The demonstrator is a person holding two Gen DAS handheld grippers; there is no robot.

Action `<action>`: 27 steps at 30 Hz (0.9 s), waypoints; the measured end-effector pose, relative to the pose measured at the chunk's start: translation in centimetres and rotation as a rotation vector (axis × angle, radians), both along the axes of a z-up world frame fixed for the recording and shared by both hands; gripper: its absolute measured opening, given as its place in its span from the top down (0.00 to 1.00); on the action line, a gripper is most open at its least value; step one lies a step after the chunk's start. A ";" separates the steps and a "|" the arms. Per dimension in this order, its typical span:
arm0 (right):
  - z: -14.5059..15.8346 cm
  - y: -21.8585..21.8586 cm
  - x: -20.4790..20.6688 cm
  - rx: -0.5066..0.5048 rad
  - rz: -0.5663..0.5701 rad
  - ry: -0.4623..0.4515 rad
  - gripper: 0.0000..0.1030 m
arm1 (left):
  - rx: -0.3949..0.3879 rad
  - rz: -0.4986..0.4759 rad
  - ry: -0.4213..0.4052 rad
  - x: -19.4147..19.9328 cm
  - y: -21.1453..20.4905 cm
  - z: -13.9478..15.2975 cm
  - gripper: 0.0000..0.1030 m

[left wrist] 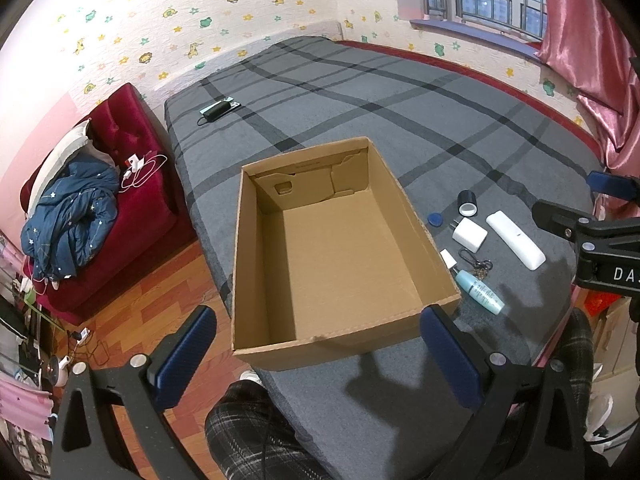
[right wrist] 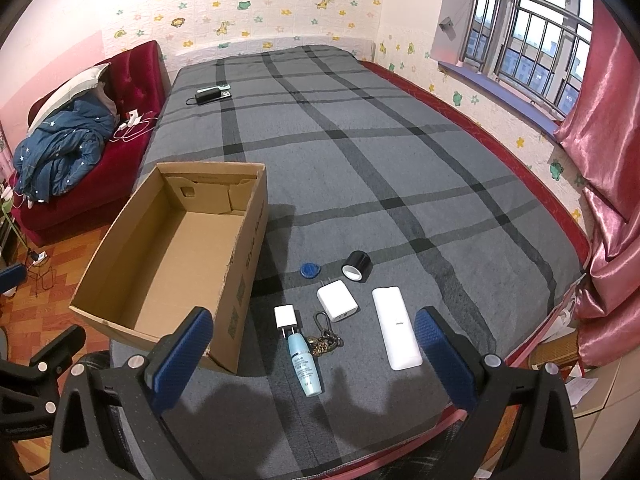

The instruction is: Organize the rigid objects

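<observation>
- Cardboard box [right wrist: 168, 248]: empty, open-topped, on the bed [right wrist: 360, 152] at left, ready to receive items.
- Small items, right of box: bottle [right wrist: 305, 368], chargers, keys, tape roll, remote [right wrist: 396, 328].
- Left gripper [left wrist: 320, 360] and right gripper [right wrist: 312, 364]: jaws wide, holding nothing.

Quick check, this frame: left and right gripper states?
Left gripper: open, holding nothing, above the cardboard box.
Right gripper: open, holding nothing, above the blue bottle.
</observation>
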State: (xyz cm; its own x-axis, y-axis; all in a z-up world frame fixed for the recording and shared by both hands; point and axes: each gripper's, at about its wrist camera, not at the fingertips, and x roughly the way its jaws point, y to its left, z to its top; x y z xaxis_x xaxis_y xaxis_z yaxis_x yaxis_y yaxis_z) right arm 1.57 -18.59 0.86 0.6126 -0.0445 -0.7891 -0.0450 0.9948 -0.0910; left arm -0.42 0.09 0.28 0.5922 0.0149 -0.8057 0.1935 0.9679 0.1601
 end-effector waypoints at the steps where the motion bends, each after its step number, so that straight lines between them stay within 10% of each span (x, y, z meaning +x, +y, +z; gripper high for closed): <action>1: 0.0 0.0 0.0 0.001 -0.001 -0.001 0.00 | 0.000 -0.001 -0.001 0.0 0.0 0.0 0.00; 27: -0.3 0.1 0.2 -0.005 0.007 0.012 0.00 | -0.008 0.006 0.014 0.6 0.6 0.0 0.00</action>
State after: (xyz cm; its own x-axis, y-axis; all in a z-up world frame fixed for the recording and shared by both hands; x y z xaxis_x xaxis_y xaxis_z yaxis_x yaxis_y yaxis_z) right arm 1.75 -18.46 0.54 0.6035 -0.0442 -0.7961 -0.0527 0.9941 -0.0952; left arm 0.16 0.65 0.29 0.5805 0.0122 -0.8142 0.1901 0.9702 0.1500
